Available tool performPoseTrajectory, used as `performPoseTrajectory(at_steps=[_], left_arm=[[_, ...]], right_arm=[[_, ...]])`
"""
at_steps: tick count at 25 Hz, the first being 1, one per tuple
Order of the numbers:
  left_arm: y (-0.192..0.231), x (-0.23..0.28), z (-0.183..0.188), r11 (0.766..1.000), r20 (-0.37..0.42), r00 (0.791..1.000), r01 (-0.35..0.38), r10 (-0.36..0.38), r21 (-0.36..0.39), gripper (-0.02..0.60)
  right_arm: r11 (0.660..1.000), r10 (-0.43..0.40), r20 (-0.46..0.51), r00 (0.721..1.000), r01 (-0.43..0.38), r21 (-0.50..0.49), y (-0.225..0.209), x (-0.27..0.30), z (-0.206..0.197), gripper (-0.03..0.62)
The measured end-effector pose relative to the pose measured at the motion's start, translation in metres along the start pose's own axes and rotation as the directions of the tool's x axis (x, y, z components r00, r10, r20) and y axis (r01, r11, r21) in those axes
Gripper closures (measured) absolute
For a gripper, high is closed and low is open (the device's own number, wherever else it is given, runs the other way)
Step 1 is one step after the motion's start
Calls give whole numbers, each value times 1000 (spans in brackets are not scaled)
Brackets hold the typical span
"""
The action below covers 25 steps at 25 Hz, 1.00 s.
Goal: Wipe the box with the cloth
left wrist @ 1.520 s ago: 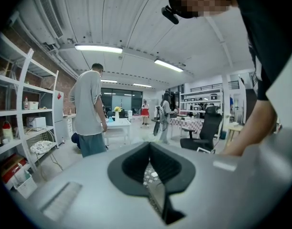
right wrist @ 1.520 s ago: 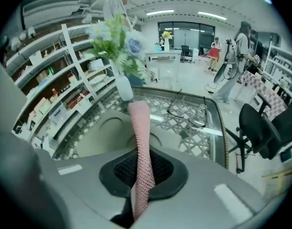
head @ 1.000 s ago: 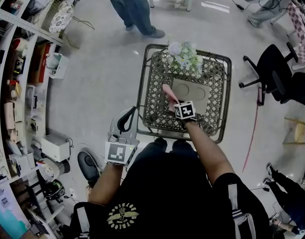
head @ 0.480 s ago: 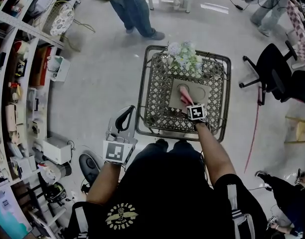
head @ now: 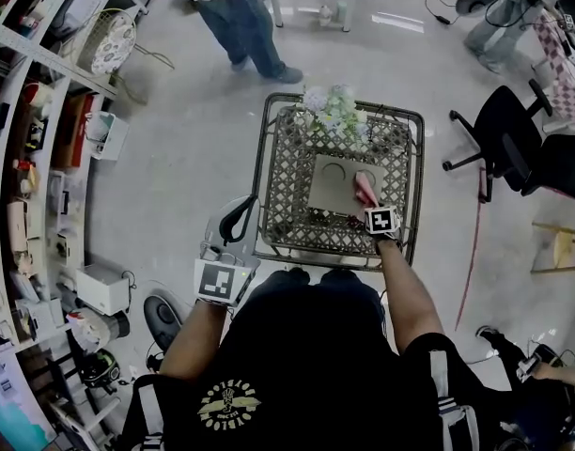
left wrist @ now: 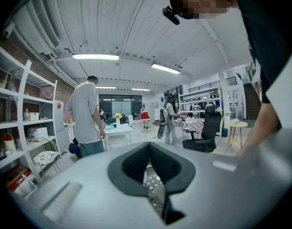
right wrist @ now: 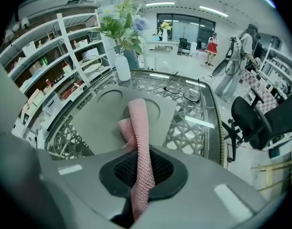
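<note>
Our right hand-held gripper [right wrist: 141, 173] clamps the pink cloth [right wrist: 139, 123], whose free end lies on the flat box [right wrist: 96, 123] on the lattice tabletop [head: 286, 191], ready, we judge, to drag across. The cloth's length runs straight out from the jaws toward the vase [right wrist: 121, 67]. Our left hand-held gripper [head: 233, 231] hangs aside, closed and empty.

Far edge of lattice table [head: 260, 181]: flower vase [head: 334, 113]. Toward far-right corner: eyeglasses [right wrist: 182, 90]. Off right edge: black chair [head: 509, 145].
</note>
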<state>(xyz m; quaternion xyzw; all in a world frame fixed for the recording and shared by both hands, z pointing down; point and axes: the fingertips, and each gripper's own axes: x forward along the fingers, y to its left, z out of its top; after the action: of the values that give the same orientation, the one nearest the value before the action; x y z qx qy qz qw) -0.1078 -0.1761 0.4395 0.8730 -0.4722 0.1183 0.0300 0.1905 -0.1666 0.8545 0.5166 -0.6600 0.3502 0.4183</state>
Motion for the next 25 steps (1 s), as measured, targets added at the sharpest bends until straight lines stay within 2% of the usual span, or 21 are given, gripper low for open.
performPoseTrajectory(at_steps=[3,7,10,13,15,18,25], left_arm=[[-7,7,7,1000,13,1000,-1,1,-2,581],[-19,18,14,1000,22,1000,8,-8,-1,581],[-31,27,20,1000,41,999,16,-16,-3,581],[-41,36,24,1000,51,998,27,-27,-9,581],[-48,42,27,999,60,998,34,-32,-24,581],[-52,48,35,999,73,997,26,-24,-27,581],[-58,54,48,999,114,993,26,-21,-46,581]], right_arm=[[1000,-16,-7,1000,16,-6,-17,-2,-5,579],[1000,3,-19,1000,-3,11,-26,-12,-9,579],[999,36,18,999,-36,5,-26,-21,-3,579],[995,89,84,992,-93,40,-25,-41,5,579],[990,120,146,982,-130,62,-26,-61,15,579],[985,155,233,960,-169,40,-25,-95,33,579],[980,175,377,909,-199,24,-33,-157,55,579]])
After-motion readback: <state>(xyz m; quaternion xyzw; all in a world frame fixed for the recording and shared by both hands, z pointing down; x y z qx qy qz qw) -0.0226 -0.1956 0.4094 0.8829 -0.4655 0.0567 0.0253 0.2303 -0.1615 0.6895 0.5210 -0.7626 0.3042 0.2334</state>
